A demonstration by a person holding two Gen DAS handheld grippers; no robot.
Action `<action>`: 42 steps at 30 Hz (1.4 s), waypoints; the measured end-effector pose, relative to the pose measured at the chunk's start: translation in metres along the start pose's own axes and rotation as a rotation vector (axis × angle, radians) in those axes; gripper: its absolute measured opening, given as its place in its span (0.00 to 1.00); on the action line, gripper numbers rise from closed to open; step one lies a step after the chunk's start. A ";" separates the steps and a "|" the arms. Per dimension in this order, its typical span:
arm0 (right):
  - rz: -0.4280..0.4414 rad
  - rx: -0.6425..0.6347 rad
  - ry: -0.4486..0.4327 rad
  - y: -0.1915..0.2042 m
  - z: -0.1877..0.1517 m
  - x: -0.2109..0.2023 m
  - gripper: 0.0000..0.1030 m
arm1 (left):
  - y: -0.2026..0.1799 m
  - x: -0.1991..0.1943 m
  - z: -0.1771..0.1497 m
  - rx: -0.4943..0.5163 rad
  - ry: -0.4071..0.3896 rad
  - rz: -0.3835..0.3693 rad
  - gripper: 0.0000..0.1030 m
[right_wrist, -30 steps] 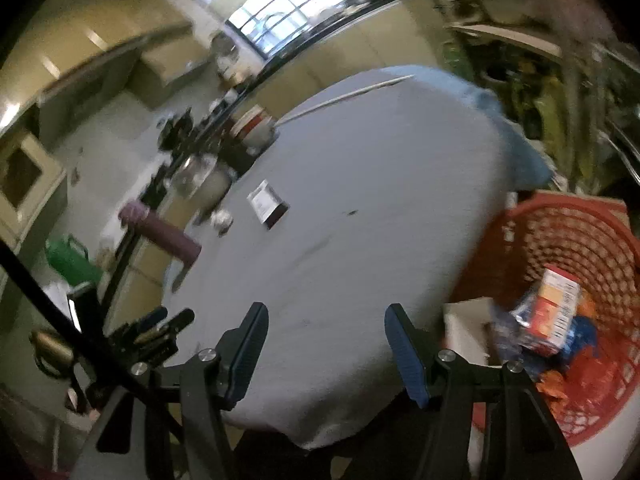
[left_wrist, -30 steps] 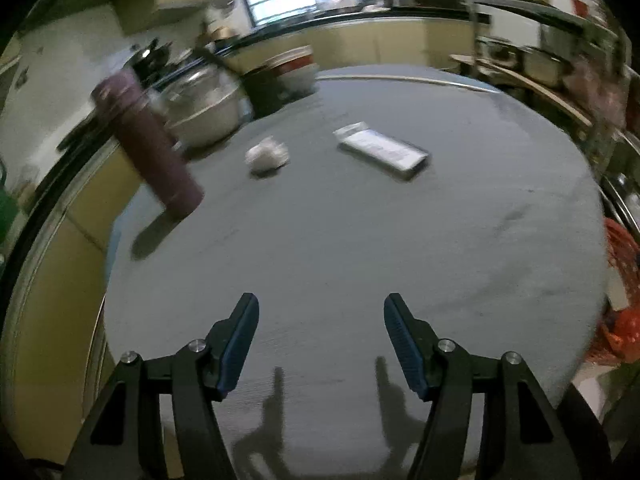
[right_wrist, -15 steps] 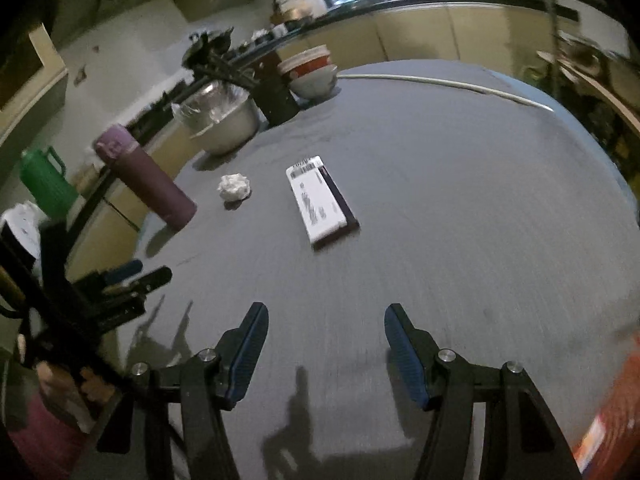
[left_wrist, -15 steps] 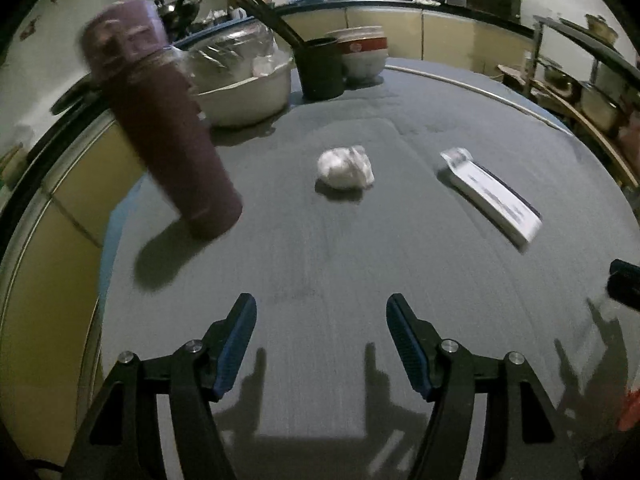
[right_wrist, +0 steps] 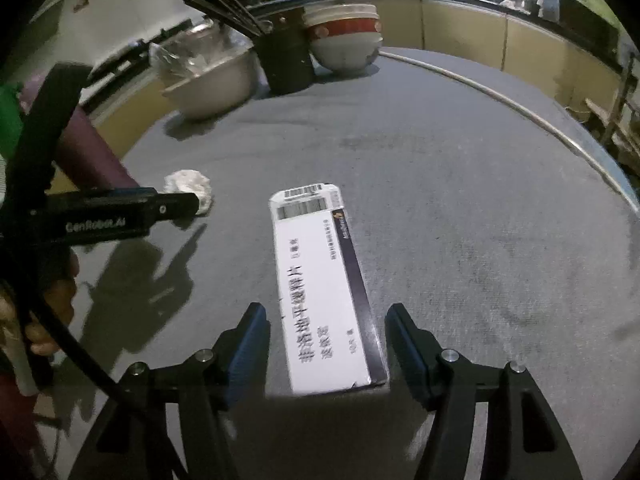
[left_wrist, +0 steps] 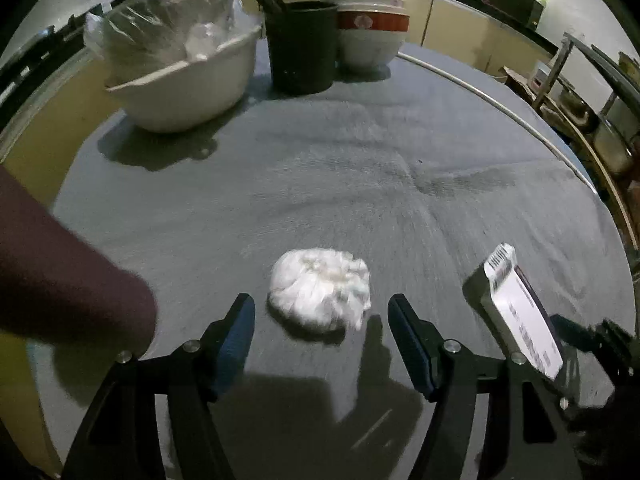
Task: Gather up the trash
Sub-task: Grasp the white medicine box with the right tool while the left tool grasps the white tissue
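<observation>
**Both claws spread wide over trash on the grey table**

The round table wears a coarse, matte grey cloth. A crumpled white paper wad, soft and lumpy, lies on it just ahead of the left gripper, whose blue ribbed pads stand wide apart and hold nothing; the wad sits at 12 o'clock from the tips, not touching either pad. A smooth maroon flask stands close at 9 o'clock.

In the right wrist view, a flat rectangular medicine box, glossy white card with barcodes and a dark edge, lies lengthwise between the parted fingers of the right gripper, which is open, low and pointing along the box, its pads flanking the near end without contact.

At 12 o'clock on the far rim stand a plastic-covered metal basin, a dark utensil pot and stacked ceramic bowls.
</observation>
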State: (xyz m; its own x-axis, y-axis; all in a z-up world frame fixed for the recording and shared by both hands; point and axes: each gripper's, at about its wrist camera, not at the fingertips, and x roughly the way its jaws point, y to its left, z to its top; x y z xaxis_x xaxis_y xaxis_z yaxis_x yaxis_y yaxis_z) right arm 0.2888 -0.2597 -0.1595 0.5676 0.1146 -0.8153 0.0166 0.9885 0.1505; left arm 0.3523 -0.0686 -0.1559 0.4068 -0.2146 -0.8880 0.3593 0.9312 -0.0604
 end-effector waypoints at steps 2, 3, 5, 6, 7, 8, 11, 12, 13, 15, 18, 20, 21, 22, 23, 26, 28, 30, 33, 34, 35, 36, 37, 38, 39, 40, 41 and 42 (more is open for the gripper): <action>-0.016 -0.023 -0.010 0.003 -0.002 0.000 0.50 | 0.000 0.007 0.003 -0.019 -0.002 -0.027 0.52; -0.013 -0.024 -0.016 0.003 -0.005 -0.001 0.50 | 0.001 0.012 0.003 -0.030 0.012 -0.036 0.45; 0.003 -0.008 -0.023 0.001 -0.011 -0.006 0.50 | 0.000 0.011 0.003 -0.028 -0.015 -0.028 0.44; 0.015 0.004 -0.027 0.000 -0.015 -0.010 0.50 | -0.001 0.012 0.002 -0.026 -0.016 -0.023 0.43; 0.041 0.023 -0.031 -0.002 -0.020 -0.015 0.50 | -0.003 0.011 0.001 -0.024 -0.024 -0.014 0.41; 0.054 0.034 -0.035 -0.002 -0.024 -0.019 0.50 | -0.005 0.008 -0.001 -0.019 -0.029 0.000 0.41; 0.115 0.069 -0.053 -0.001 -0.039 -0.035 0.50 | -0.013 -0.003 -0.016 -0.003 -0.035 0.044 0.40; 0.142 0.077 -0.064 0.000 -0.046 -0.041 0.49 | -0.018 -0.008 -0.025 0.009 -0.038 0.068 0.40; 0.159 0.084 -0.077 0.001 -0.051 -0.045 0.49 | -0.021 -0.013 -0.033 0.015 -0.040 0.089 0.40; 0.180 0.103 -0.095 0.000 -0.058 -0.051 0.50 | -0.031 -0.027 -0.056 0.020 -0.047 0.126 0.40; 0.226 0.145 -0.108 -0.003 -0.069 -0.060 0.50 | -0.045 -0.053 -0.092 0.020 -0.049 0.160 0.40; 0.239 0.151 -0.120 -0.004 -0.074 -0.066 0.50 | -0.054 -0.071 -0.113 0.012 -0.059 0.180 0.40; 0.241 0.148 -0.124 -0.004 -0.076 -0.068 0.50 | -0.058 -0.079 -0.120 0.009 -0.066 0.189 0.40; 0.250 0.143 -0.127 -0.004 -0.077 -0.071 0.50 | -0.063 -0.088 -0.129 0.003 -0.076 0.198 0.40; 0.266 0.144 -0.127 -0.005 -0.079 -0.073 0.50 | -0.069 -0.097 -0.138 -0.004 -0.085 0.209 0.40; 0.348 0.178 -0.127 -0.011 -0.085 -0.079 0.50 | -0.085 -0.123 -0.157 -0.008 -0.116 0.258 0.40; 0.373 0.188 -0.142 -0.012 -0.091 -0.085 0.50 | -0.096 -0.140 -0.166 -0.005 -0.137 0.283 0.40; 0.392 0.198 -0.153 -0.013 -0.096 -0.093 0.50 | -0.107 -0.159 -0.176 0.007 -0.162 0.301 0.40; 0.424 0.226 -0.163 -0.019 -0.108 -0.106 0.50 | -0.120 -0.178 -0.185 0.031 -0.191 0.325 0.40; 0.422 0.237 -0.171 -0.022 -0.114 -0.114 0.50 | -0.125 -0.186 -0.188 0.038 -0.204 0.329 0.40; 0.418 0.244 -0.178 -0.024 -0.117 -0.120 0.50 | -0.129 -0.194 -0.190 0.043 -0.215 0.327 0.40; 0.407 0.250 -0.187 -0.028 -0.124 -0.128 0.50 | -0.132 -0.200 -0.191 0.044 -0.223 0.319 0.40; 0.393 0.256 -0.198 -0.031 -0.130 -0.137 0.50 | -0.136 -0.205 -0.192 0.046 -0.232 0.312 0.40; 0.378 0.265 -0.210 -0.035 -0.136 -0.147 0.50 | -0.141 -0.213 -0.193 0.053 -0.248 0.305 0.40; 0.367 0.273 -0.219 -0.039 -0.141 -0.155 0.50 | -0.145 -0.220 -0.195 0.058 -0.262 0.298 0.40; 0.352 0.282 -0.231 -0.043 -0.146 -0.164 0.50 | -0.149 -0.225 -0.198 0.062 -0.270 0.290 0.40; 0.328 0.293 -0.247 -0.048 -0.154 -0.176 0.50 | -0.154 -0.230 -0.199 0.067 -0.280 0.276 0.40; 0.304 0.306 -0.263 -0.053 -0.162 -0.188 0.50 | -0.158 -0.234 -0.200 0.070 -0.288 0.268 0.40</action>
State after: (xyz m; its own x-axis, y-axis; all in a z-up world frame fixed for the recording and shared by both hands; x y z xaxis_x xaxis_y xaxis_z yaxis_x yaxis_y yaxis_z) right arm 0.0473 -0.3176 -0.1048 0.7717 0.3252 -0.5466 0.0363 0.8355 0.5483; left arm 0.0322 -0.1061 -0.0297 0.7093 -0.0497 -0.7032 0.2604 0.9454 0.1959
